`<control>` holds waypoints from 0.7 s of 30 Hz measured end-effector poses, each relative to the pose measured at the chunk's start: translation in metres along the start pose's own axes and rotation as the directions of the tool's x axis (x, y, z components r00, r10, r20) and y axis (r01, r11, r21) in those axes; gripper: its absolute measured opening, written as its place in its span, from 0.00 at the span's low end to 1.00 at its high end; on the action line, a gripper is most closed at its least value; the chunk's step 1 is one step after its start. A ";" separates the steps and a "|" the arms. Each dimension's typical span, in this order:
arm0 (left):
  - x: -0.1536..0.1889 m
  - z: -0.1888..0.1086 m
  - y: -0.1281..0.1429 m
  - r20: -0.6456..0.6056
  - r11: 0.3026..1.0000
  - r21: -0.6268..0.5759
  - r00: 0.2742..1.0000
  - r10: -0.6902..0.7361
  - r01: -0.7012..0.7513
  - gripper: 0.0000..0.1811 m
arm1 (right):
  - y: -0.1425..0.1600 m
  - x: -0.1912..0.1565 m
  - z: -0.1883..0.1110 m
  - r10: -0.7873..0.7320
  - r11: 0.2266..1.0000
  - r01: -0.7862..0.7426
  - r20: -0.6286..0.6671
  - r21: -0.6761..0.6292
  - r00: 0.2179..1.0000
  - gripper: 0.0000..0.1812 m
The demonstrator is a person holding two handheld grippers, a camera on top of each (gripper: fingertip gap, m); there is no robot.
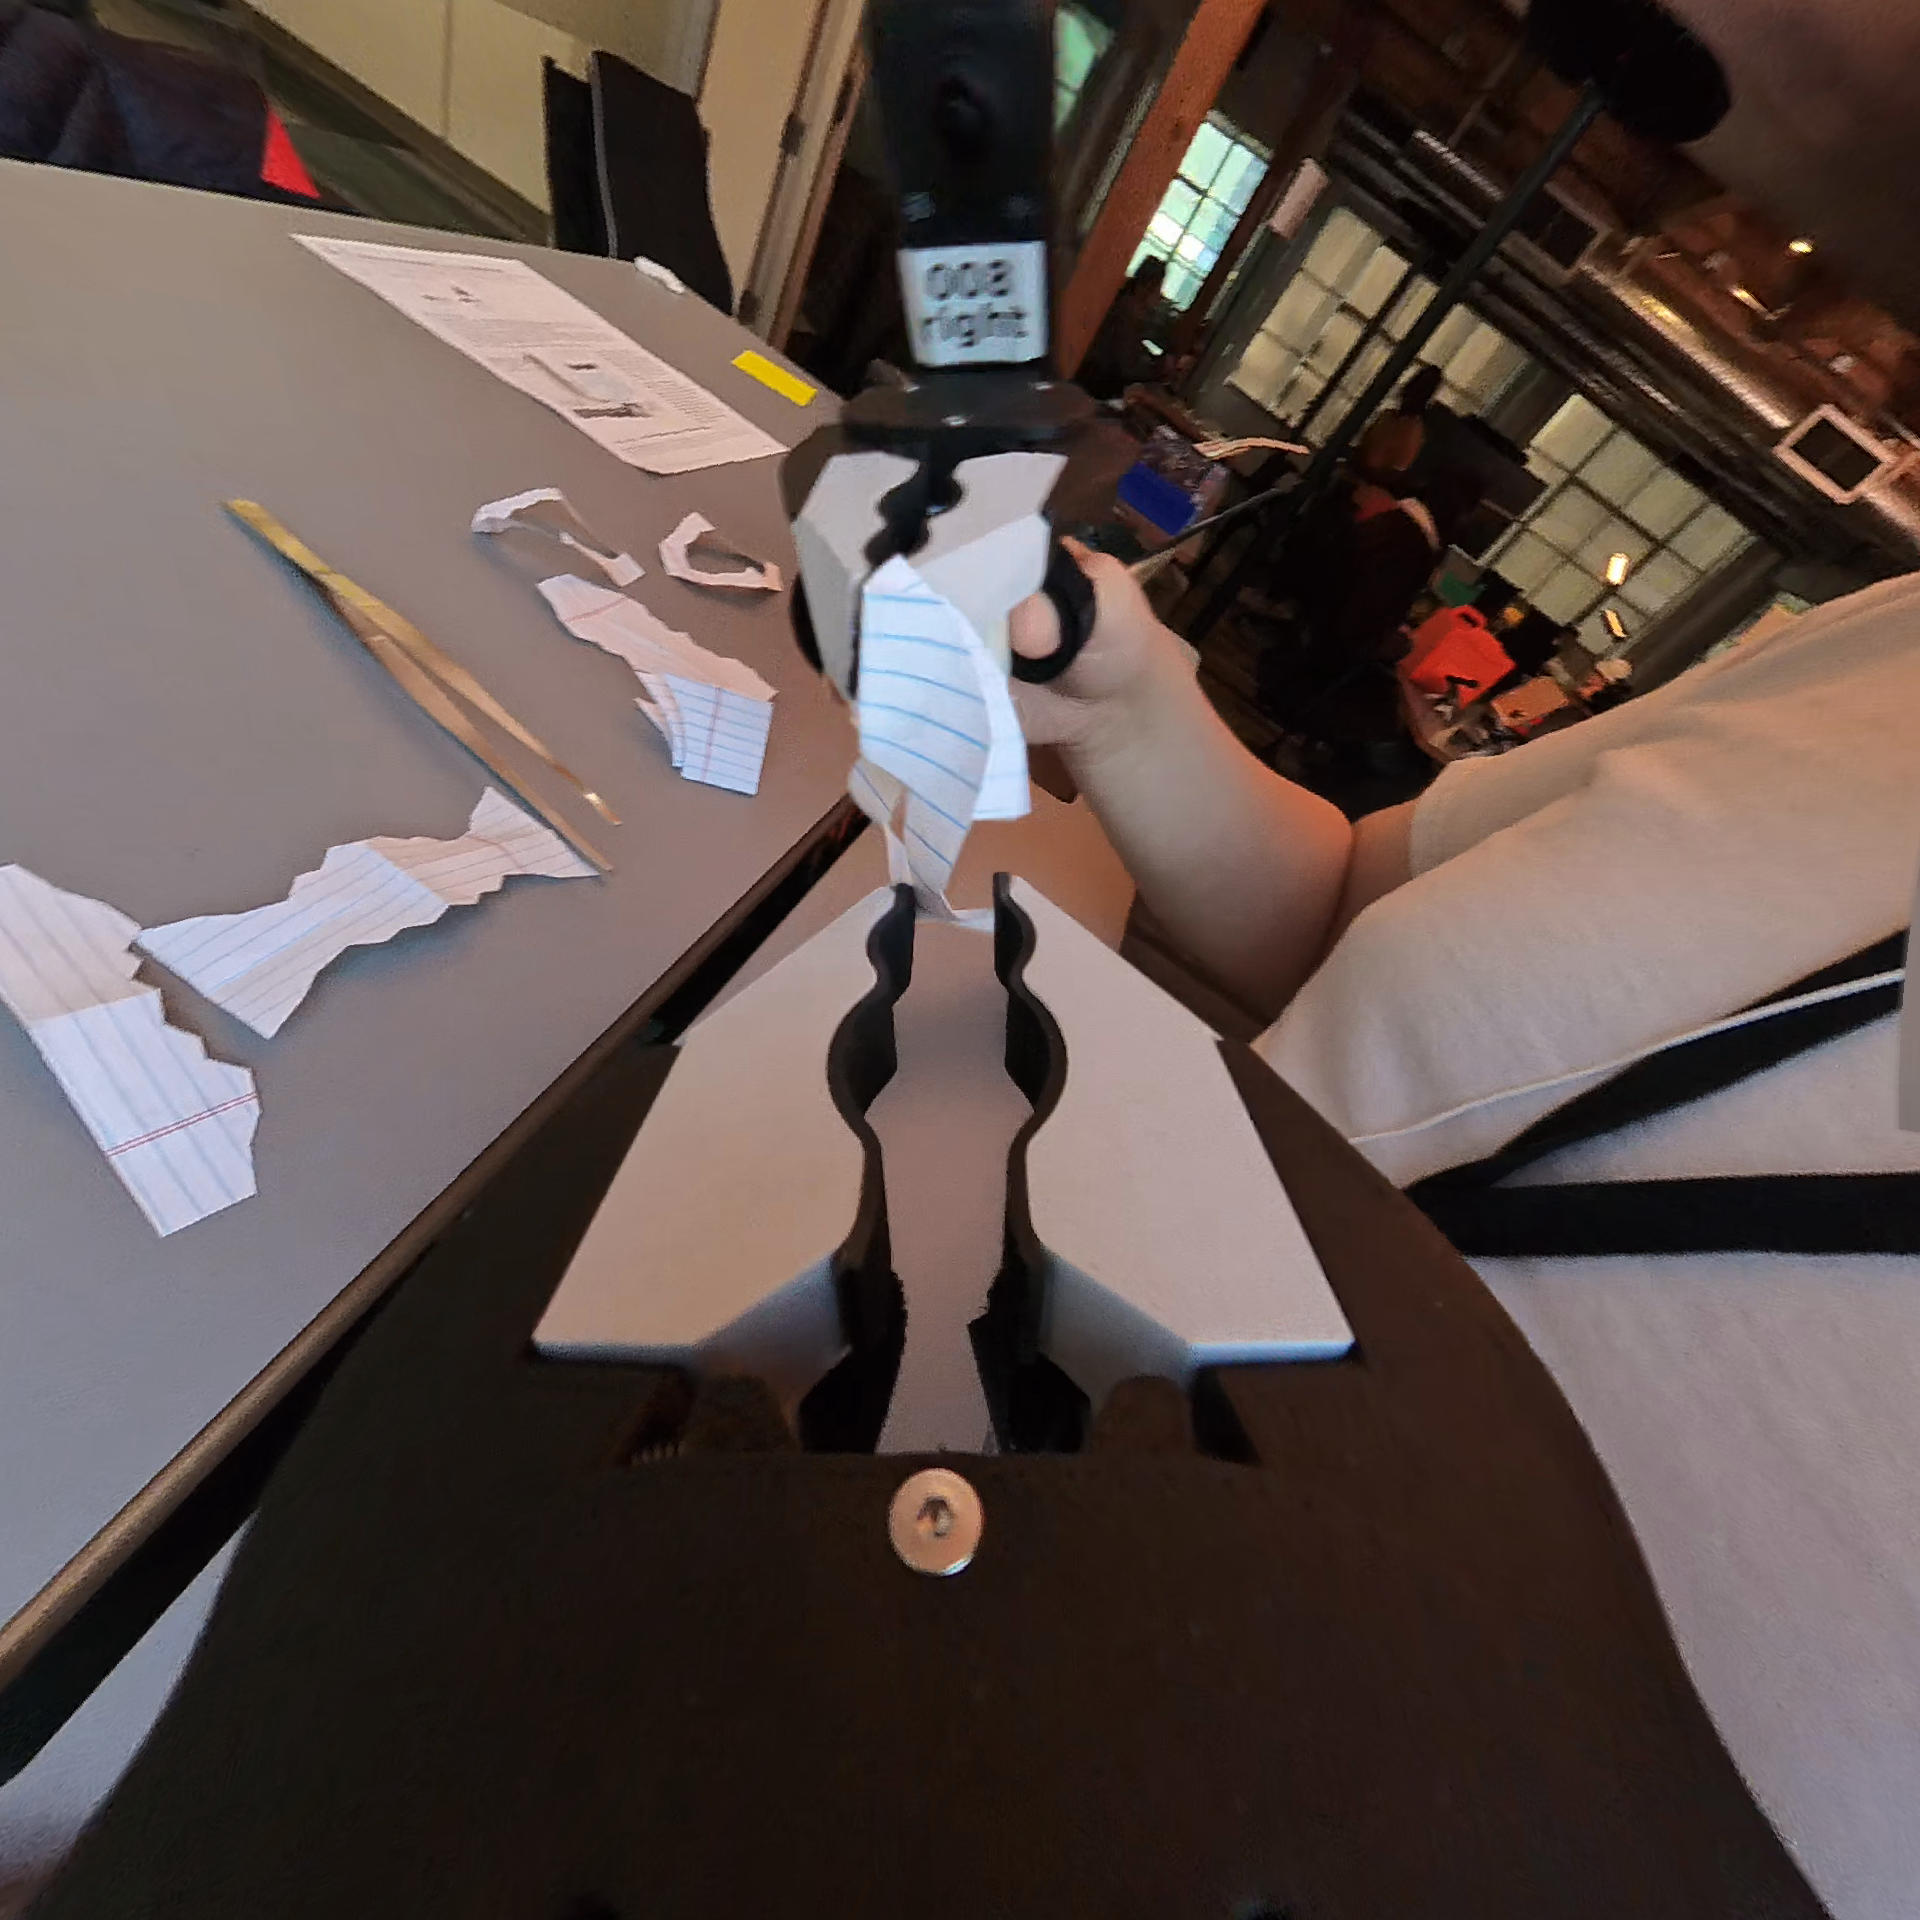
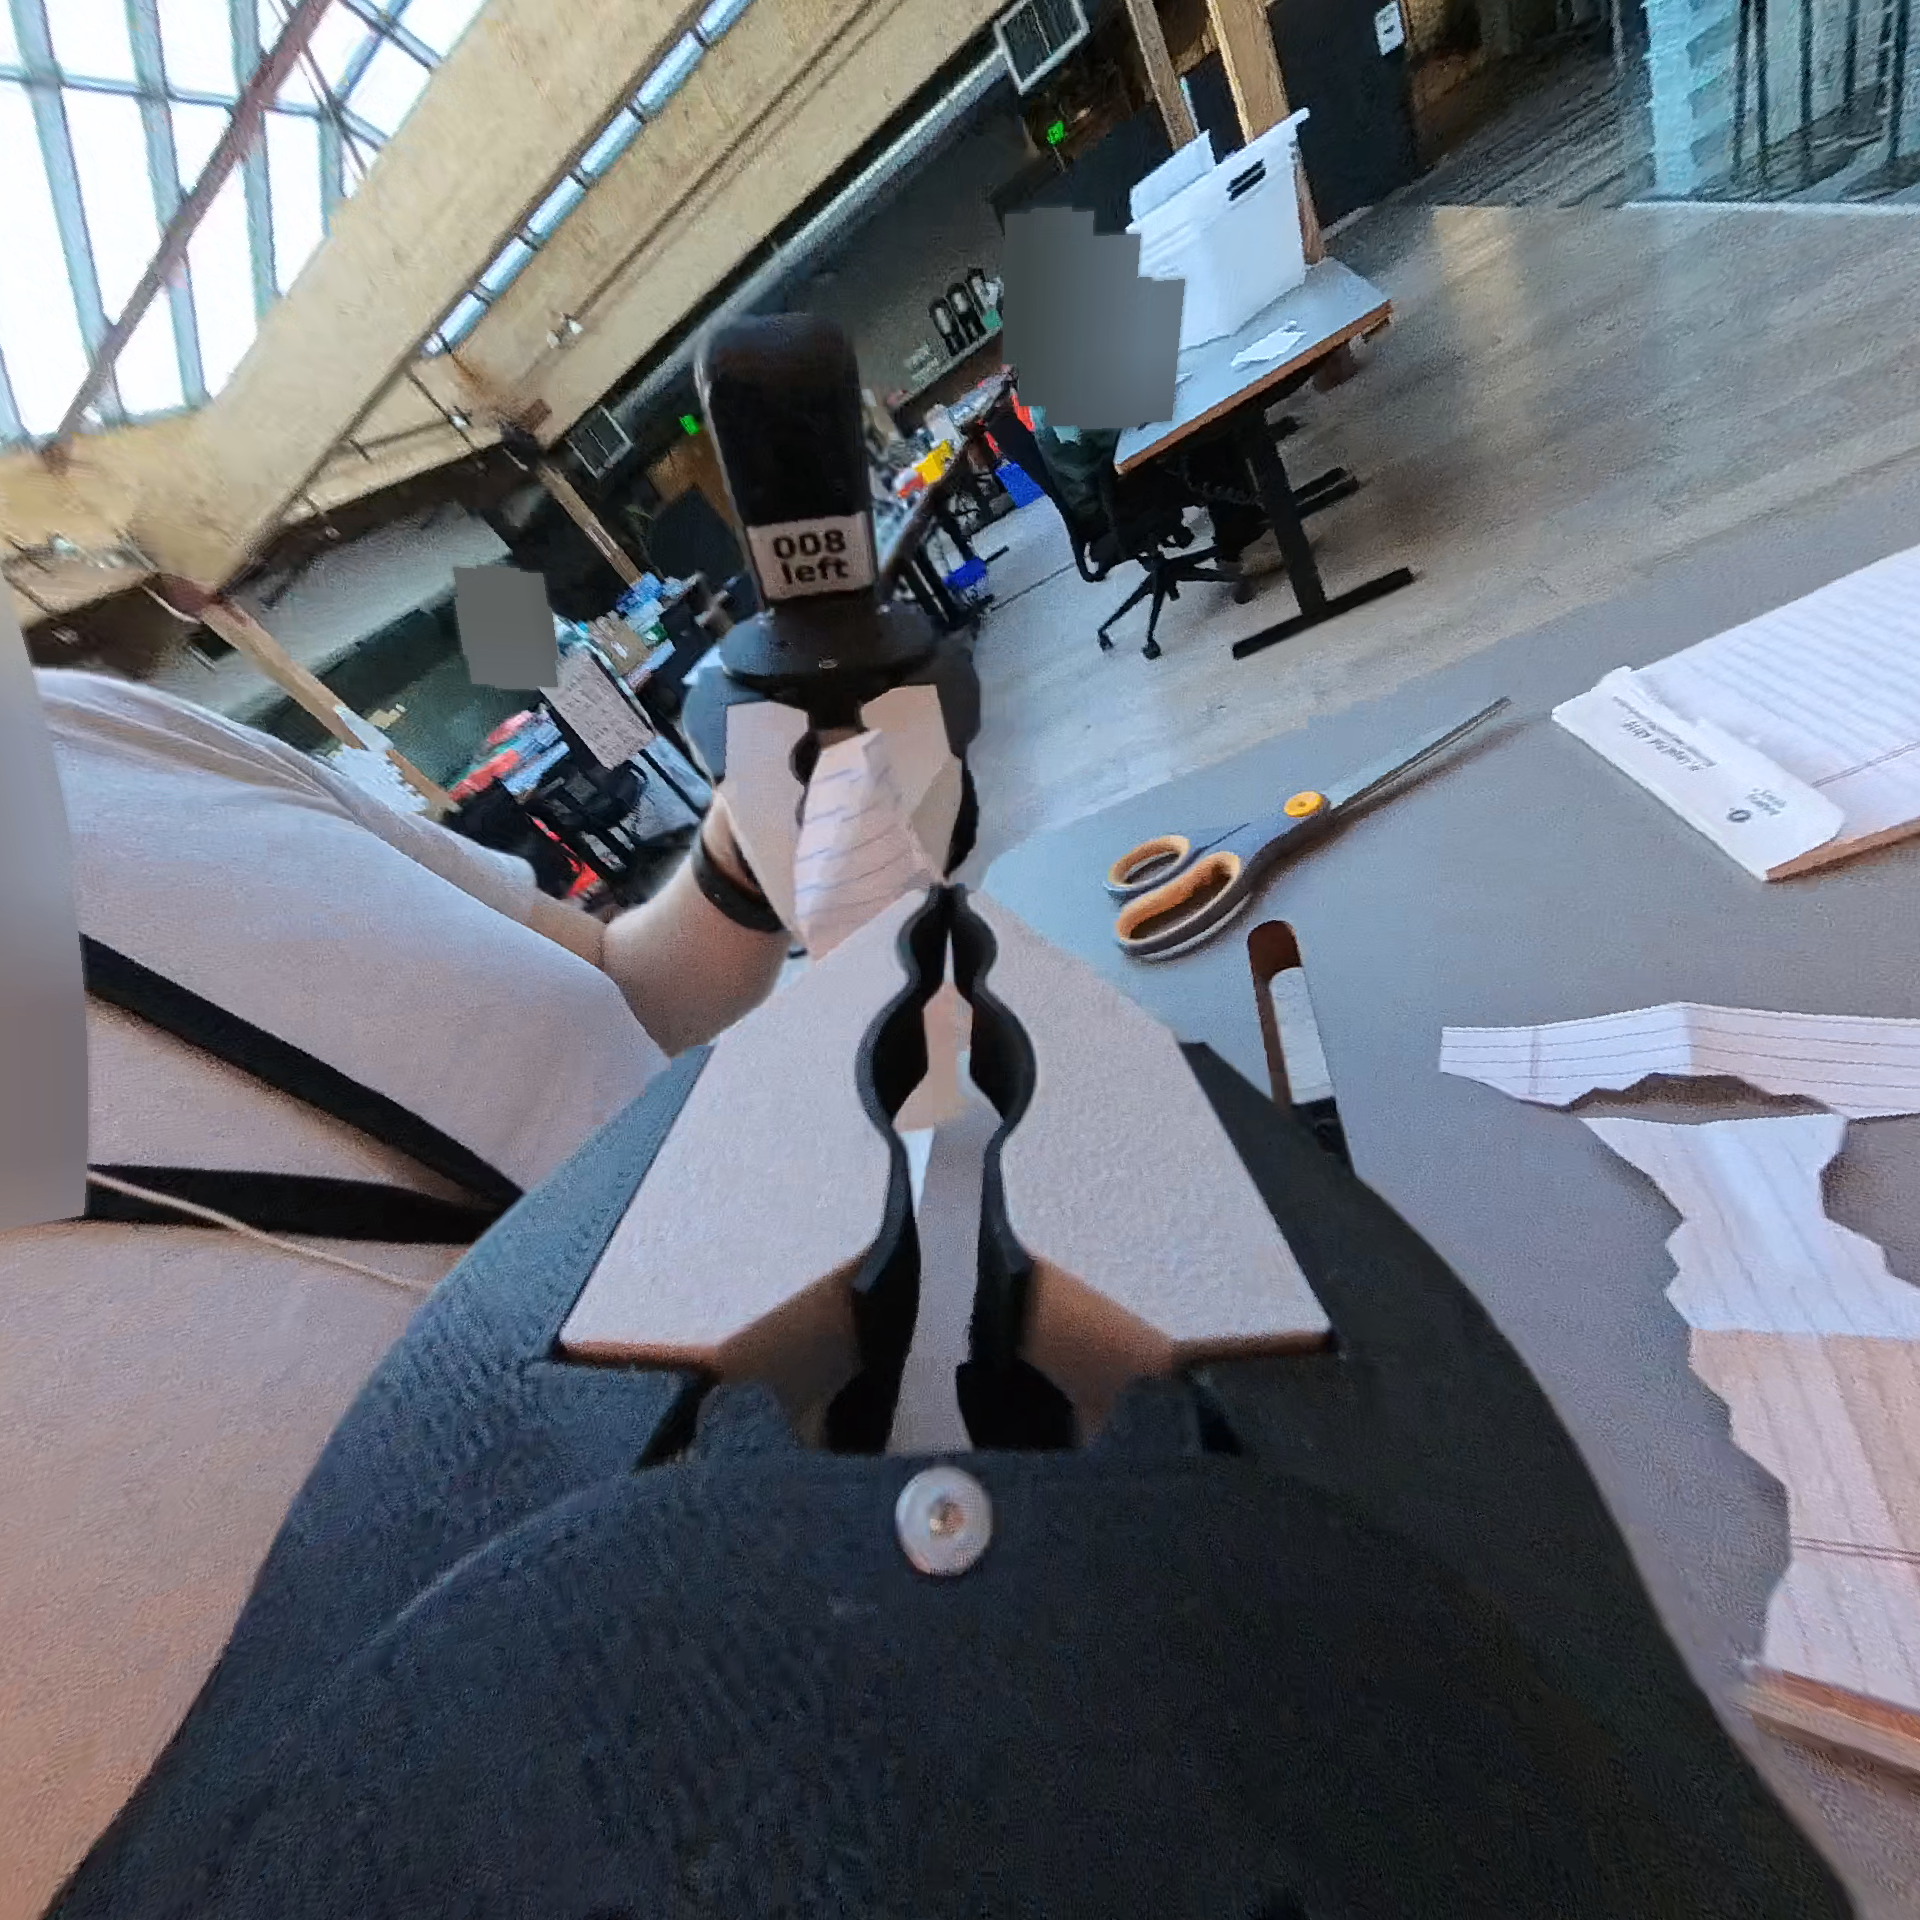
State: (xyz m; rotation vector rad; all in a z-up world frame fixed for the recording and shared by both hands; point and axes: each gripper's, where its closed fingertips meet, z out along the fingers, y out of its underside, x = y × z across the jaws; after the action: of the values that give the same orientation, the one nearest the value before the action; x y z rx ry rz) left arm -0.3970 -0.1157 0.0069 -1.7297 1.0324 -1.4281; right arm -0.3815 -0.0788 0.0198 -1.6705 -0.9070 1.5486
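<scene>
Fingers of your left gripper (image 1: 948, 902) stand apart, the twisted scrap of white lined paper (image 1: 930, 727) touching one tip. Past it, your right gripper (image 2: 945, 902) pinches the scrap's other end tight. Beyond, torn paper bits (image 1: 675, 665) lie on the grey table (image 1: 260, 665) beside long brass tweezers (image 1: 416, 655).

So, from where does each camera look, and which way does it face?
Left wrist view: sits behind the left gripper, facing the right gripper beside the table; a hand and torso show.
Right wrist view: sits behind the right gripper, facing the left gripper, with scissors to its right; a wrist and torso show.
Shared: the two cameras face each other, and both see the lined paper between the grippers.
</scene>
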 end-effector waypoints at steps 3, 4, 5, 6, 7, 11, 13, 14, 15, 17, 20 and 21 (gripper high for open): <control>0.001 -0.003 -0.005 -0.014 1.000 0.024 1.000 0.012 -0.011 0.07 | -0.003 -0.006 -0.004 0.139 0.988 -0.147 0.133 0.053 0.981 0.00; -0.003 -0.003 -0.006 -0.003 1.000 0.026 1.000 0.002 -0.001 0.07 | -0.002 -0.005 -0.004 0.154 0.984 -0.164 0.142 0.062 0.978 0.00; -0.005 -0.003 -0.005 0.000 1.000 0.025 1.000 -0.009 0.009 0.07 | -0.001 -0.003 -0.004 0.160 0.983 -0.171 0.141 0.069 0.977 0.00; -0.005 -0.002 -0.005 -0.008 1.000 0.022 1.000 -0.015 0.015 0.06 | 0.000 -0.004 -0.004 0.167 0.981 -0.180 0.153 0.076 0.974 0.00; -0.005 -0.001 -0.004 -0.021 1.000 0.022 1.000 -0.020 0.021 0.06 | -0.001 -0.004 -0.005 0.183 0.977 -0.199 0.171 0.083 0.968 0.00; -0.008 0.001 -0.003 -0.040 0.997 0.028 0.997 -0.073 0.074 0.06 | -0.004 0.003 -0.008 0.177 0.971 -0.198 0.157 0.132 0.972 0.02; -0.019 0.001 -0.001 0.008 0.994 0.030 0.995 -0.101 0.101 0.06 | -0.014 0.010 -0.016 0.143 0.967 -0.161 0.102 0.199 0.984 0.06; -0.023 0.000 0.000 0.028 0.995 0.030 0.994 -0.101 0.100 0.06 | -0.019 0.013 -0.021 0.119 0.964 -0.130 0.060 0.232 0.991 0.05; -0.026 0.000 0.002 0.046 0.995 0.024 0.994 -0.094 0.093 0.06 | -0.024 0.015 -0.025 0.092 0.963 -0.092 0.012 0.254 0.996 0.05; -0.031 0.000 0.007 0.087 0.998 -0.009 0.994 -0.066 0.067 0.06 | -0.028 0.011 -0.027 0.024 0.969 -0.009 -0.060 0.247 0.998 0.04; -0.039 0.001 0.014 0.167 0.998 -0.068 0.986 0.002 0.010 0.06 | -0.012 0.006 -0.011 -0.045 0.995 0.058 -0.149 0.086 0.988 0.04; -0.040 0.002 0.015 0.188 0.996 -0.086 0.982 0.032 -0.016 0.06 | -0.003 0.008 -0.004 -0.055 0.998 0.059 -0.175 0.017 0.983 0.05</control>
State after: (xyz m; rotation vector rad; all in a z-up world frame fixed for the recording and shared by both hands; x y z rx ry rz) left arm -0.4011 -0.0875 -0.0253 -1.8667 1.0193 -1.1934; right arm -0.3771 -0.0710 0.0183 -1.7188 -0.8355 1.3463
